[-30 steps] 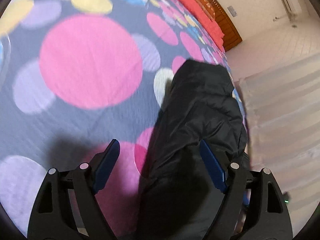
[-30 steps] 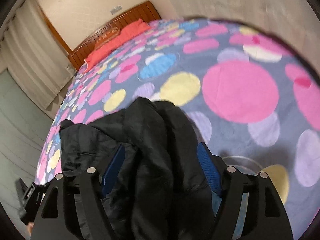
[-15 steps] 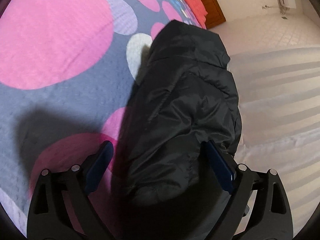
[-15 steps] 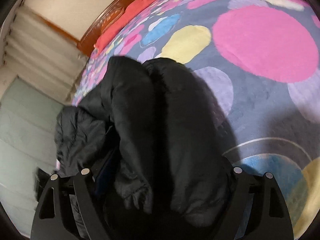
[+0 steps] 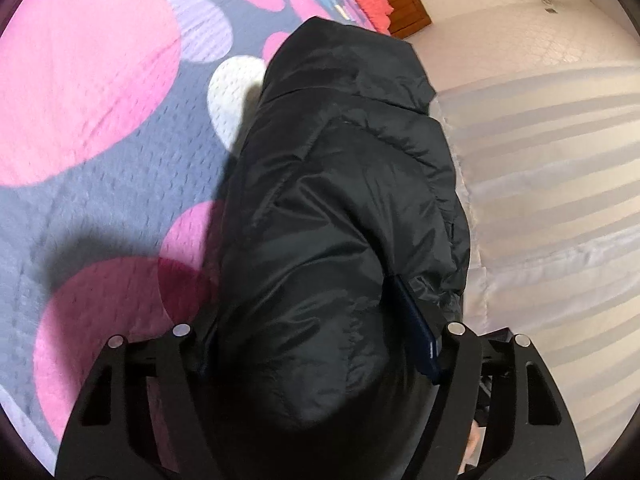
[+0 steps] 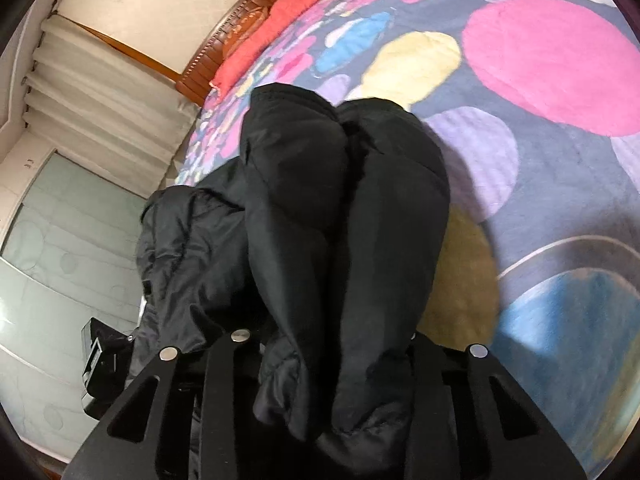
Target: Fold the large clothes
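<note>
Gripping black jacket (image 5: 340, 208), both jaws closing | dotted bedspread (image 5: 88, 80) | wooden headboard (image 6: 240, 36)

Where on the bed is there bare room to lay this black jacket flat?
Bare bedspread lies left of the black jacket in the left wrist view, and right of it in the right wrist view. The jacket's curtain-side bed edge is crowded.

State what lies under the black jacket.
Under the black jacket lies the spotted bedspread, visible around it. The part directly beneath the jacket is covered, so anything there cannot be seen.
</note>
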Demonstrator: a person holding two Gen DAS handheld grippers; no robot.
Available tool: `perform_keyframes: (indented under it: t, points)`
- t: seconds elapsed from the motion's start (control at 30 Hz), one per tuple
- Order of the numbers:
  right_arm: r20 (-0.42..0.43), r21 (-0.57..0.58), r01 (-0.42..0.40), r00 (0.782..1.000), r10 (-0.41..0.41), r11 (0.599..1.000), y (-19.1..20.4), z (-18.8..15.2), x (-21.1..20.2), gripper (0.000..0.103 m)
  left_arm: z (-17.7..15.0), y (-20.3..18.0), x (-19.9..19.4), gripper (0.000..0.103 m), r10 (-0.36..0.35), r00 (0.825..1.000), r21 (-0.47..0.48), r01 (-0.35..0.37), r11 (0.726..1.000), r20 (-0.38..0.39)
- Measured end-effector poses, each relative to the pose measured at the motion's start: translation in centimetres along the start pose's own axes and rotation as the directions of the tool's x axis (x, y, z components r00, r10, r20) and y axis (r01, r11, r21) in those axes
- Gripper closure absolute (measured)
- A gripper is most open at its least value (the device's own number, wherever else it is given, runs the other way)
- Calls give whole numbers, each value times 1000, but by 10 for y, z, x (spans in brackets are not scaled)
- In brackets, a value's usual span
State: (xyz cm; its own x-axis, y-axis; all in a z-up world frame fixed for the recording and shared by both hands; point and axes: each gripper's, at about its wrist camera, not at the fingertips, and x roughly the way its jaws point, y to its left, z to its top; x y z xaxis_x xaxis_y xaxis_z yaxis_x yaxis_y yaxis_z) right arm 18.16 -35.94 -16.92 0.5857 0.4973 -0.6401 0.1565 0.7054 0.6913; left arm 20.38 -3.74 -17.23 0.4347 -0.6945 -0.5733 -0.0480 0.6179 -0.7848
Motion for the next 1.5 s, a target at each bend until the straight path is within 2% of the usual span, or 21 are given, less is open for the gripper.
perform_keyframes:
  t: [0.23, 0.43, 0.57, 0.87, 0.97, 1.07, 1.2, 1.33, 1.5]
  points:
    - [-12, 21, -98, 995, 99, 995, 23, 6, 19, 72, 20, -14, -28, 32, 27, 998, 71, -30, 997, 55]
    - [-35, 22, -153, 988, 154, 988, 25, 4, 22, 72, 55, -8, -55, 32, 66, 992, 89, -75, 993, 105]
    - [-47, 26, -177, 983, 178, 984, 26, 8, 26, 73, 83, -3, -57, 32, 84, 988, 92, -96, 991, 127]
    - [-58, 45, -159, 985, 162, 986, 34, 21, 46, 73, 139, 14, -35, 32, 122, 986, 78, -131, 988, 110]
    - [-63, 53, -145, 987, 148, 988, 29, 23, 55, 73, 147, 29, -30, 31, 149, 984, 57, -155, 986, 99]
    - [-64, 45, -119, 991, 121, 992, 28, 22, 59, 71, 149, 42, -34, 30, 147, 984, 51, -153, 987, 102]
    - [-62, 36, -106, 992, 108, 994, 27, 24, 61, 60, 145, 47, -41, 28, 113, 988, 34, -118, 992, 102]
    - [-56, 19, -87, 995, 88, 996, 25, 22, 50, 44, 139, 57, -54, 24, 86, 988, 33, -91, 995, 125]
    - [-53, 51, -114, 992, 117, 992, 15, 11, 26, 37, 110, 69, -83, 17, 21, 988, 54, -30, 998, 150]
